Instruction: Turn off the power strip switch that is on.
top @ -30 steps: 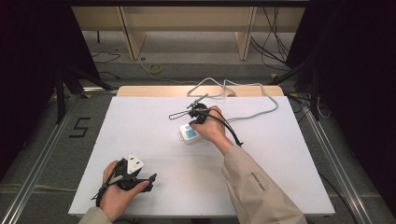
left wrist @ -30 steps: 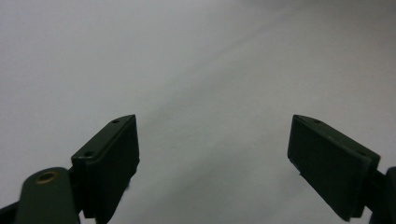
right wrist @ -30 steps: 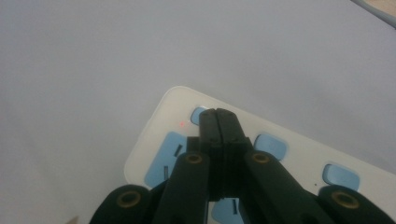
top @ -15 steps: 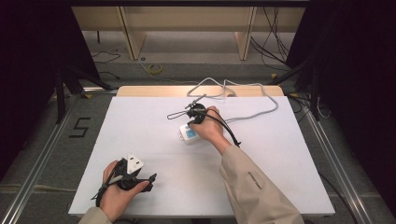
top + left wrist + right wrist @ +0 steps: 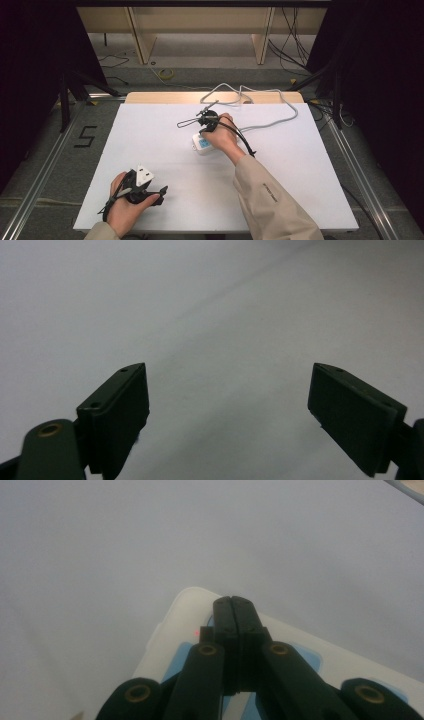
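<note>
White plastic box (image 5: pixel 172 645) with a blue face sits mid-table under the right gripper (image 5: pixel 233 601) — jaws pressed together, holding nothing — seemingly pushing its button; next, lift off, while the left gripper (image 5: pixel 227 405) rests wide open, empty.

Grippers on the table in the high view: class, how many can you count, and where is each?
2. The left gripper is at the near left edge of the white table, fingers apart. The right gripper is mid-table, fingers shut, above a white power strip.
</note>
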`<state>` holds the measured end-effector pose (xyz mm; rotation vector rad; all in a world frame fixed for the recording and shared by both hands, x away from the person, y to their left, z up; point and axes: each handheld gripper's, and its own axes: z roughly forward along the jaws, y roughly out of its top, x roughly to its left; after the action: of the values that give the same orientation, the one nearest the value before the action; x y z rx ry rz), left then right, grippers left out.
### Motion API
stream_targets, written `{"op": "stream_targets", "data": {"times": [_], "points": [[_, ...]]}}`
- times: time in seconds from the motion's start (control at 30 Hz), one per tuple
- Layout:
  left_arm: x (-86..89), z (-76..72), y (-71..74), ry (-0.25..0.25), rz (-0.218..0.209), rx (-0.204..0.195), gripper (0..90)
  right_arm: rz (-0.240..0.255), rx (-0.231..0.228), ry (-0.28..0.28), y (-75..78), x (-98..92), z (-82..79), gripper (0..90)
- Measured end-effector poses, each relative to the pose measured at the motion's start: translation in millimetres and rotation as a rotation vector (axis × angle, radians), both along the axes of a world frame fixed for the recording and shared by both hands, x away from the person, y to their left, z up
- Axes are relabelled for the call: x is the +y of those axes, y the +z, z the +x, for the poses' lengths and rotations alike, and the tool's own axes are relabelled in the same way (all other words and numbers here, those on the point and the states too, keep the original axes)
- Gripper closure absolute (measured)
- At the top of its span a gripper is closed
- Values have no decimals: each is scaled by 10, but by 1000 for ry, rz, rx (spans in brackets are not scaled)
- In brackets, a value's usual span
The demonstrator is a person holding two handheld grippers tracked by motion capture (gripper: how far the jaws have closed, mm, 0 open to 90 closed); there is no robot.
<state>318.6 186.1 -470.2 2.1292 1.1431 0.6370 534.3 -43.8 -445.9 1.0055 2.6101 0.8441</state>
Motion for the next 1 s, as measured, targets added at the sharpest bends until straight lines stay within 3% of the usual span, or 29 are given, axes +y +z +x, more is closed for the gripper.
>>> {"op": "stream_targets", "data": {"times": [0.6,1.0], "points": [[12,5,1,0,1,-1,165,-35,-11,14,-19,92,12,900],[4,3,7,-2,0,-1,165,-32,13,-1,-14,89,29,900]]}}
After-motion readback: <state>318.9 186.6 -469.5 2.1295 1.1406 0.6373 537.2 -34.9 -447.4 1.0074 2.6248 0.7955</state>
